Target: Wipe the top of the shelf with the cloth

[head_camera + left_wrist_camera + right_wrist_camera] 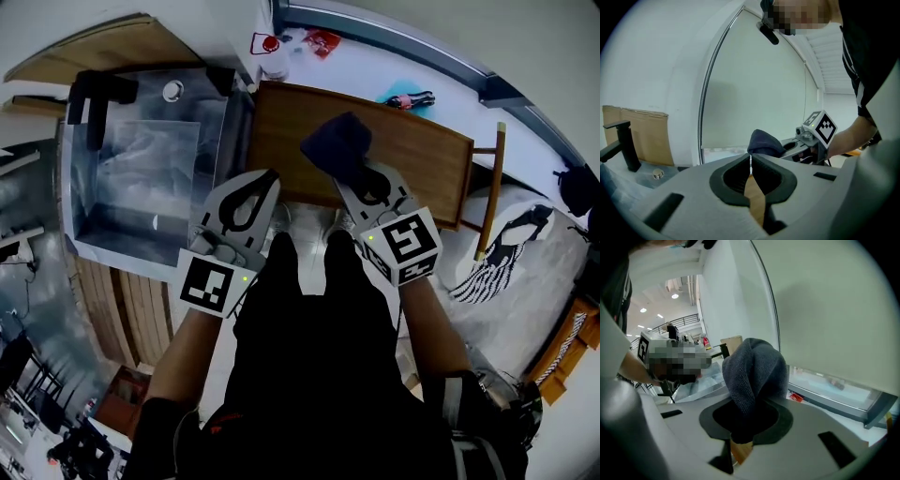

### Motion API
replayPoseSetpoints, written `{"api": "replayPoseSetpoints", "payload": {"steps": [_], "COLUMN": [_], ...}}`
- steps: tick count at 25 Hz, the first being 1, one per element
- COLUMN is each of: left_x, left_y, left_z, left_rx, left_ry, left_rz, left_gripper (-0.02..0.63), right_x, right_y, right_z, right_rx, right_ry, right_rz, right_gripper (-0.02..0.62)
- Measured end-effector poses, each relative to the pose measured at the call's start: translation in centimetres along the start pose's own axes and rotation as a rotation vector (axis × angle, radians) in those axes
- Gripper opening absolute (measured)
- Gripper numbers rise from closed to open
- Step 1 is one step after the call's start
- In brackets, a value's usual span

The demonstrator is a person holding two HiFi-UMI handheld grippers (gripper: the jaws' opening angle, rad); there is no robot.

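Note:
A dark grey-blue cloth hangs bunched over the brown wooden shelf top. My right gripper is shut on the cloth, which fills its jaws and rises in front of its camera. My left gripper is shut with nothing in it, held near the shelf's front left edge. In the left gripper view the jaws meet, and the cloth and the right gripper show beyond them.
A steel sink wrapped in plastic with a black tap stands left of the shelf. A white sill behind holds a red item and a teal one. A wooden stick leans at the right.

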State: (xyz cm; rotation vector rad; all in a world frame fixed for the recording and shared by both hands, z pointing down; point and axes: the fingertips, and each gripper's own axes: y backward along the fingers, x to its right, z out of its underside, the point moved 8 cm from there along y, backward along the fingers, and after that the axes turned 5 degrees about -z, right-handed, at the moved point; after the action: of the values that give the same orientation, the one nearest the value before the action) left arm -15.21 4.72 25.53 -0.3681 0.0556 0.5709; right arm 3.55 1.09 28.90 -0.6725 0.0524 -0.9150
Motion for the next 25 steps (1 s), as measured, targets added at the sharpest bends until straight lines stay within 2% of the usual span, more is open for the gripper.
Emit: {"api": "replayPoseSetpoints", "payload": {"steps": [6,11,18,25], "left_x": [0.1,-0.5,-2.6,-4.2], "left_y": [-0.8,-1.4,-2.4,-2.6], "left_z": [2.2,3.3,5.5,7.7], "left_rx": [-0.046,-0.060,-0.063,-0.077], "left_ry": [0.038,0.062,0.101,0.126], "left_rz": [-0.090,-0.133,-0.159,-0.151], "left_gripper": [0.026,0.026,0.028,0.026], "right_x": [3.0,4.2,5.5,6.6], "right_y": [-3.3,-6.3,-10.9,-16.4], "right_z": [0.7,0.9,2.4,4.4], "right_rx": [-0.014,-0.037,-0.086,-0.146], "right_ry": [0.031,0.046,0.058,0.041], "right_rz": [-0.074,-0.114,-0.120,-0.116], "right_gripper": [0.055,0.055,0.055,0.055]}}
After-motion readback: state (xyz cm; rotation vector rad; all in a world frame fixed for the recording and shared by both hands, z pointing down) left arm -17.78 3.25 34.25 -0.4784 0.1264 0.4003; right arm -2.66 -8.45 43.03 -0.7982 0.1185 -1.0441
